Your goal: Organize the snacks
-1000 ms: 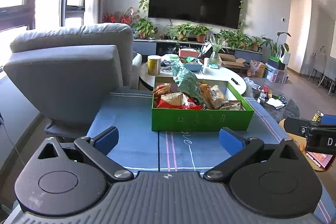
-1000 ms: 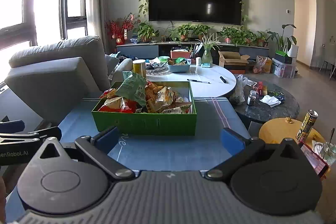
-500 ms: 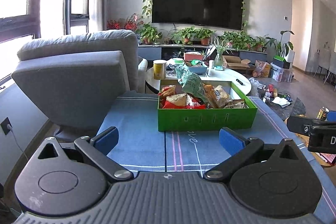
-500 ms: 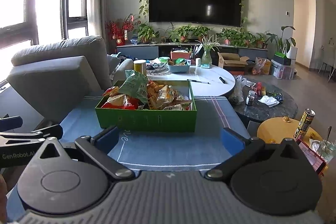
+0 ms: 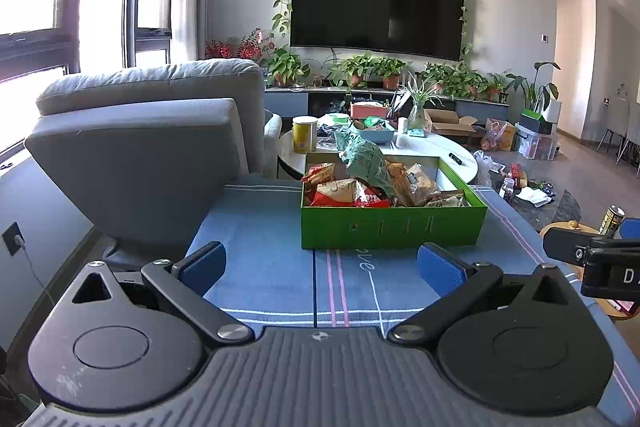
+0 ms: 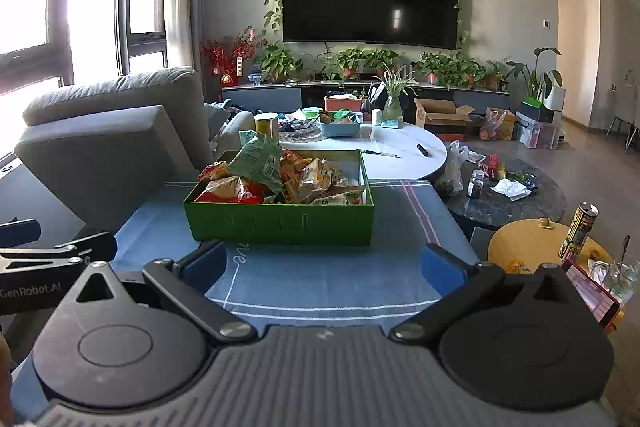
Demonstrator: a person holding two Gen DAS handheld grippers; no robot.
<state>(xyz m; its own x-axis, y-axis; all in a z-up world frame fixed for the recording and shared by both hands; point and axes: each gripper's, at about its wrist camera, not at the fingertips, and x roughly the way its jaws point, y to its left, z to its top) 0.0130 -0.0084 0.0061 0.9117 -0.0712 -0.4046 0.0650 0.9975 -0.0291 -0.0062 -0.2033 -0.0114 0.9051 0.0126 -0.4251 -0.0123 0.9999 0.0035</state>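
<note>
A green box [image 5: 392, 229] stands on a blue cloth-covered table [image 5: 264, 267], filled with several snack bags; a green bag [image 5: 365, 159] sticks up at its back. In the right wrist view the box [image 6: 280, 223] and the green bag [image 6: 258, 159] show too. My left gripper [image 5: 320, 263] is open and empty, held over the cloth short of the box. My right gripper [image 6: 324, 261] is open and empty, also just in front of the box. Each gripper shows at the edge of the other's view.
A grey armchair [image 5: 148, 147] stands left of the table. Behind the box is a white round table [image 6: 400, 151] with a yellow can [image 6: 266, 125]. At right are a dark stone table [image 6: 516, 199] and a yellow side table [image 6: 532, 243] with a can [image 6: 580, 231].
Both grippers have drawn back and risen a little, so the box looks slightly lower and farther. Both stay open and empty.
</note>
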